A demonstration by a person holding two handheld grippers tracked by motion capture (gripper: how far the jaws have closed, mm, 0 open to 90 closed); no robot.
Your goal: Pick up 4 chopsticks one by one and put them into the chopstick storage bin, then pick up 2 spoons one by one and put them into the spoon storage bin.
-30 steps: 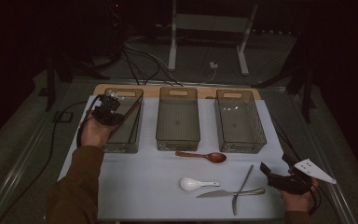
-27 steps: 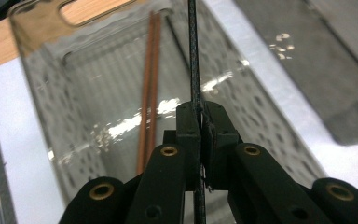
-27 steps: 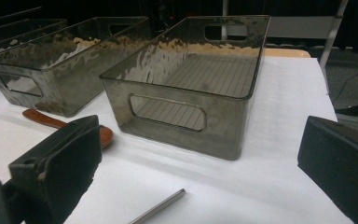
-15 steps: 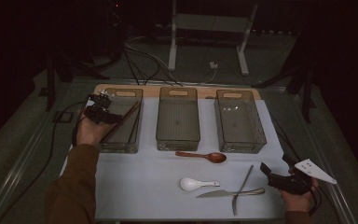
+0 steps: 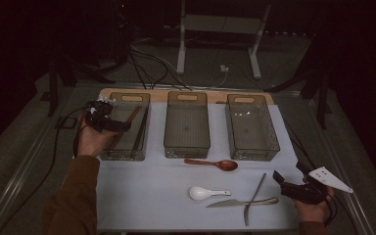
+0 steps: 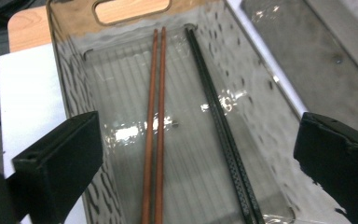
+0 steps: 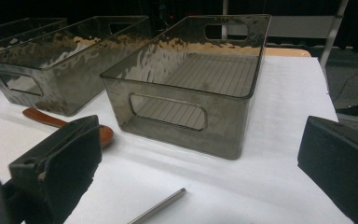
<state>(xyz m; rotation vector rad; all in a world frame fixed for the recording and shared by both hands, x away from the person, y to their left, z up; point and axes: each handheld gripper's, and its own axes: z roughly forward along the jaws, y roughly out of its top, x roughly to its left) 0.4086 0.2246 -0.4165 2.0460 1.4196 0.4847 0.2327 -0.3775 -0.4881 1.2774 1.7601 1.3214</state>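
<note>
A: Tabletop (image 5: 142, 205) first. White sheet over it, three clear bins in a row at the far side. Left bin (image 5: 108, 155), middle bin (image 5: 186, 151), right bin (image 5: 252, 152).

B: And loose in front of them?

A: A brown spoon (image 5: 213, 163) just before the middle bin, then nearer the person a white spoon (image 5: 204, 193), a knife (image 5: 242, 202) and a dark utensil (image 5: 253, 198) lying across the knife.

B: Contents of the bins?

A: Left bin holds a brown pair of chopsticks (image 6: 154, 130) and a black pair of chopsticks (image 6: 221, 126), both lying flat along its floor, a little apart. The middle and right bins look empty.

B: What changed?

A: The left gripper (image 5: 108, 123) has just been opening. Its fingers (image 6: 58, 161) now stand wide above the left bin, nothing between them. The brown chopsticks sit directly below. A second ago the hand was further over the bin; it has drawn back toward the near-left rim.

B: Meaning?

A: I judge a drop just completed, so that piece is sorted. Four utensils remain outside.

B: Other hand?

A: The right gripper (image 5: 293, 188) rests by the knife's end, fingers (image 7: 56, 161) apart, empty. Likely placed for the next pick.
</note>
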